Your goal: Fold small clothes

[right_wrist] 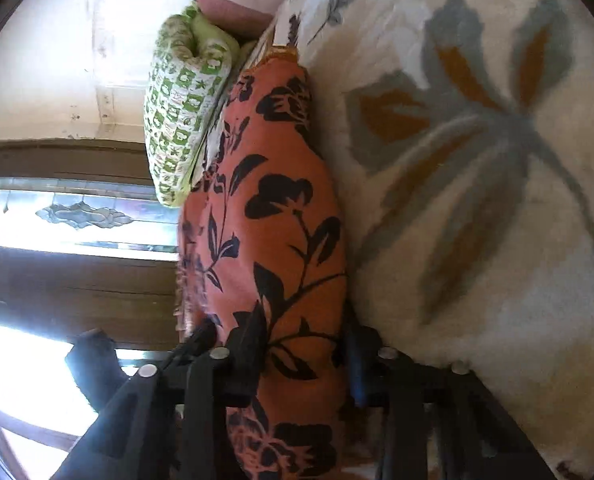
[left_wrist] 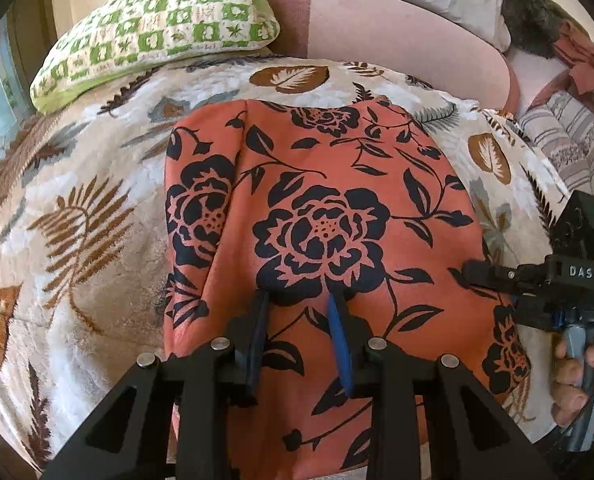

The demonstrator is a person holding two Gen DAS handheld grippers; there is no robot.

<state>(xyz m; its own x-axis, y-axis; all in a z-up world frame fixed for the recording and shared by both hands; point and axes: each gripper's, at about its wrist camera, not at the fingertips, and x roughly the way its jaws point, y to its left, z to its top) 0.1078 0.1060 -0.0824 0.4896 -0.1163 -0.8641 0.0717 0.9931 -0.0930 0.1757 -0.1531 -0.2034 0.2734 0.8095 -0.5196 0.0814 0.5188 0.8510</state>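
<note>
A green-and-white checked cushion point(left_wrist: 157, 28) sits at the far left edge of a cream fleece blanket with brown and grey leaf print point(left_wrist: 77, 208). On the blanket's middle lies the coral-orange garment with black rose print point(left_wrist: 317, 220), folded into a smooth, rounded rectangle. The left gripper point(left_wrist: 299, 300) hovers over its near part, fingers spread, gripping nothing. At the right, the right gripper point(right_wrist: 297, 344), turned sideways, straddles the garment's edge; whether it pinches cannot be told.
</note>
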